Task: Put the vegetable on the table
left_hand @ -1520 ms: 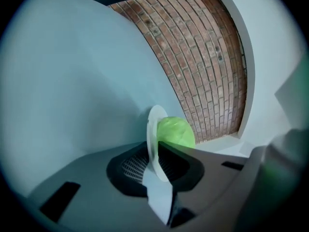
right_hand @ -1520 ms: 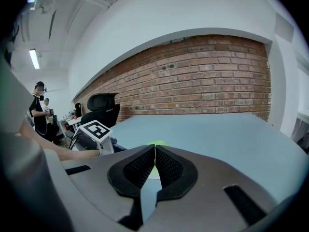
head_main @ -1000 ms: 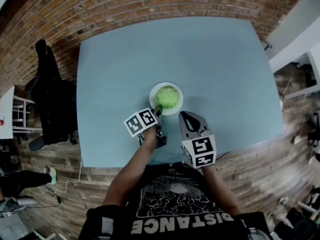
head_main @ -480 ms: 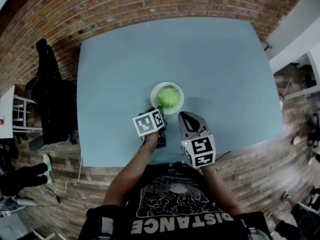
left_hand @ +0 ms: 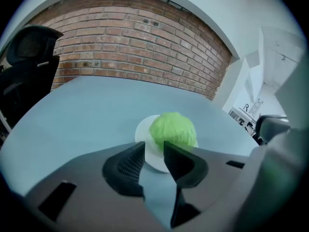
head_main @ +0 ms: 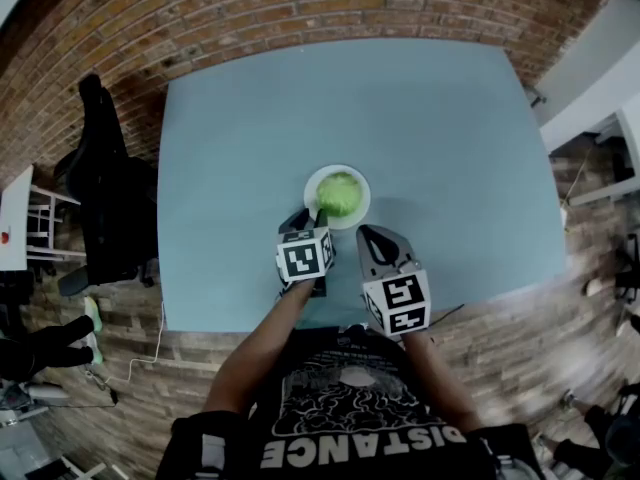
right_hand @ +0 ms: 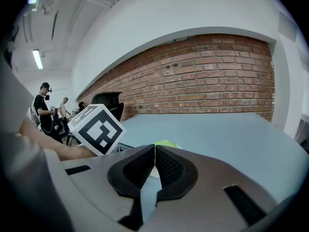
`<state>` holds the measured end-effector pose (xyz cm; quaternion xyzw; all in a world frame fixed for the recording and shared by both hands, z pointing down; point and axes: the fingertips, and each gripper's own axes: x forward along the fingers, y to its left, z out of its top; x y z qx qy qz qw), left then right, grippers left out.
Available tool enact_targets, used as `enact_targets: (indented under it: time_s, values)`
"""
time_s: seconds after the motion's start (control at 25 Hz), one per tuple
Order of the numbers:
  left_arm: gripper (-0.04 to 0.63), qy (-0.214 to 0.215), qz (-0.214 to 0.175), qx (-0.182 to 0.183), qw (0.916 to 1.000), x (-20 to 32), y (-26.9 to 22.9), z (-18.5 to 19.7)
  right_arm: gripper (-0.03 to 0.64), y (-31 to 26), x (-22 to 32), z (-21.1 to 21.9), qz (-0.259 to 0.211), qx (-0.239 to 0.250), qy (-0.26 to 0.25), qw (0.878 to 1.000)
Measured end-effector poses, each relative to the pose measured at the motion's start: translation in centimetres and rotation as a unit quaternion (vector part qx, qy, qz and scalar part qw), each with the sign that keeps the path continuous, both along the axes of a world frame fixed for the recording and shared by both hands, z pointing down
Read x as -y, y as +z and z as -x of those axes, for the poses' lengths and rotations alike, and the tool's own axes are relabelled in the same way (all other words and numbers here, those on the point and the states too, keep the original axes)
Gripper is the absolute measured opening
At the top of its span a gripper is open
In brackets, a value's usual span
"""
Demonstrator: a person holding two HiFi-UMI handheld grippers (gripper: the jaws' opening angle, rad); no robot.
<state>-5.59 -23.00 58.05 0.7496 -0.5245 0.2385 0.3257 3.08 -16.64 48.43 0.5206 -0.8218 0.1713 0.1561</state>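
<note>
A round green vegetable (head_main: 340, 193) sits on a small white plate (head_main: 310, 188) on the blue table (head_main: 230, 148), toward its near side. My left gripper (head_main: 308, 218) points at the plate's near-left rim. In the left gripper view the vegetable (left_hand: 173, 128) and plate (left_hand: 140, 135) lie just beyond my left gripper (left_hand: 154, 148). Its jaws are opening and nothing is between them. My right gripper (head_main: 372, 232) hovers to the right of the plate, jaws together and empty. In the right gripper view a sliver of the vegetable (right_hand: 164, 143) shows over my right gripper (right_hand: 154, 151).
A black office chair (head_main: 100, 188) stands off the table's left edge. Brick floor surrounds the table, and white furniture (head_main: 600, 78) lies to the right. The left gripper's marker cube (right_hand: 96, 127) sits close to my right gripper. People (right_hand: 44, 108) stand far off.
My left gripper has swung to the right and drawn back a little from the vegetable toward the near edge. The vegetable stays on the plate. The right gripper has not moved.
</note>
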Motion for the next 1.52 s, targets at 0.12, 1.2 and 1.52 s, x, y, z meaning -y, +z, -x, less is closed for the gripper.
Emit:
enact_targets:
  time_s: [0.12,1.2,1.52]
  values:
    - [0.121,0.014,-0.022,-0.013,0.9996,-0.5,-1.7,-0.3,0.009,-0.1,-0.1,0.0,0.002,0.001,-0.002,1.000]
    - [0.011,0.066,-0.260,-0.076,0.9604,-7.8,-18.3,-2.2,0.008,-4.9,-2.1,0.9,-0.055,0.030,-0.036,0.997]
    - [0.002,0.063,-0.278,-0.073,0.9558,-10.2,-19.1,-3.0,0.008,-6.1,-3.4,1.0,-0.069,0.038,-0.048,0.996]
